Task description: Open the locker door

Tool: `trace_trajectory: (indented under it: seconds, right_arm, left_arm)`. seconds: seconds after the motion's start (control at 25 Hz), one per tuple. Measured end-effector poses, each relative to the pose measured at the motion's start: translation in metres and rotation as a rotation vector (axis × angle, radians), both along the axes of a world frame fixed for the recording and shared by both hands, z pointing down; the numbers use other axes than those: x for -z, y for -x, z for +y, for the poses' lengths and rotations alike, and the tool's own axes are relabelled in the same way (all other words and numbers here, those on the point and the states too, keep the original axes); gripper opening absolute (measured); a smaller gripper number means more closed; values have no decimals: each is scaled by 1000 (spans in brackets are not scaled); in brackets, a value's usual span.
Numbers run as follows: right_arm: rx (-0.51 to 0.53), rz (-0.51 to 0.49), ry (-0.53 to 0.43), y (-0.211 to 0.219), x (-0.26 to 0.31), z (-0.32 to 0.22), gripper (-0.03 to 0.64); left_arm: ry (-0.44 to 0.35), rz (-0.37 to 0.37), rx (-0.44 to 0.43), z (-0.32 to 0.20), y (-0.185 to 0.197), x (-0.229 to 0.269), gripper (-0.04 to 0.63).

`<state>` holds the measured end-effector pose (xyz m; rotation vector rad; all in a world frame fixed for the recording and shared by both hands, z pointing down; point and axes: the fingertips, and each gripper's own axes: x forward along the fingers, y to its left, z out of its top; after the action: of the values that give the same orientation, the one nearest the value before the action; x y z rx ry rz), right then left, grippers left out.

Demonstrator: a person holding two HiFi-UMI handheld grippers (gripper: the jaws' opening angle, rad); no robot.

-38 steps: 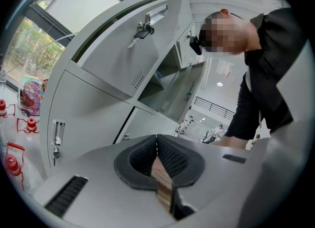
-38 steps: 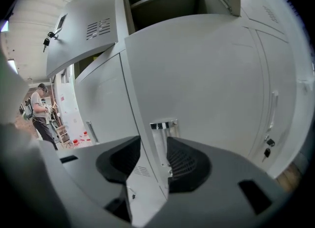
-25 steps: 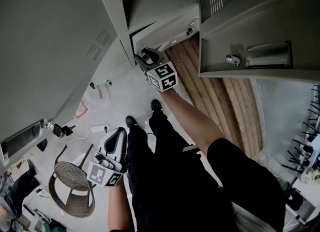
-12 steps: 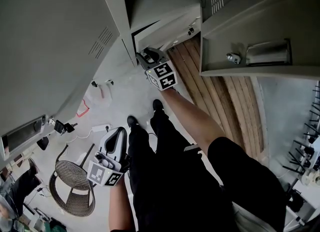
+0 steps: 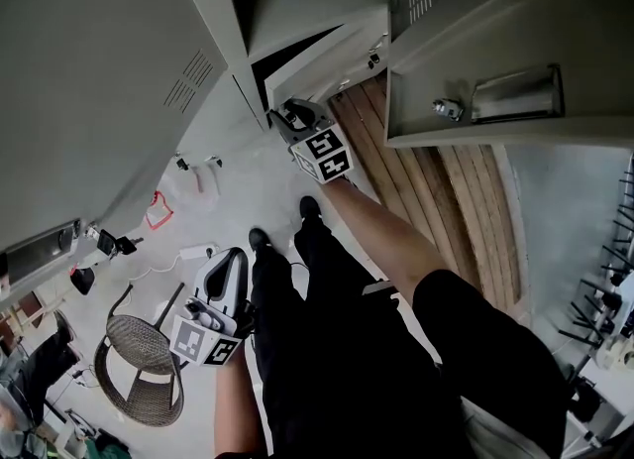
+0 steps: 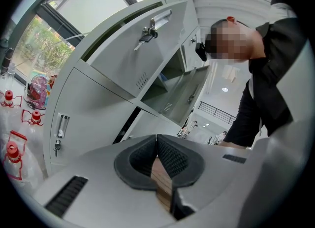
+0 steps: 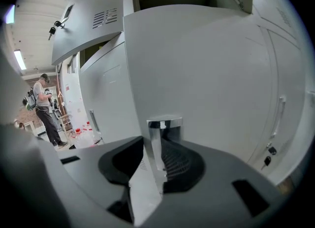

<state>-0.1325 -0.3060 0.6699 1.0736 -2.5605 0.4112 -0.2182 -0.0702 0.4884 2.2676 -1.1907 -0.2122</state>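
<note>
Grey sheet-metal lockers (image 5: 99,100) are filling the upper frame above a pale floor (image 5: 233,184). The locker door (image 7: 206,74), a flat, stiff painted panel, is filling the centre of the right gripper view and should be swinging lightly on its hinges. The right gripper (image 7: 156,144), its jaws having just been closing, is clamping the narrow, slick chrome handle (image 7: 165,122), the correct hold. The left gripper (image 6: 157,146) is hanging at lower left, jaws together and empty.

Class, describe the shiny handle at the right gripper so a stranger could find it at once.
Find the bank of grey metal lockers, then its broad pale door. A narrow upright chrome handle on it sits in the right gripper, whose jaws have just been closing on it. No neighbouring handle is gripped.
</note>
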Motion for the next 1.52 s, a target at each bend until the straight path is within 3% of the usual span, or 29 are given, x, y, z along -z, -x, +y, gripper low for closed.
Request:
trace_trajectory:
  seconds: [0.76, 1.16, 1.52]
  right_arm:
    - [161, 6, 7, -40, 1, 47, 119]
    - [193, -21, -24, -70, 0, 70, 120]
    - [231, -80, -39, -98, 0, 85, 123]
  left_arm:
    - [-78, -24, 96, 24, -19, 36, 17]
    - [-62, -4, 81, 68, -28, 27, 17]
    - [-47, -35, 35, 78, -76, 20, 17]
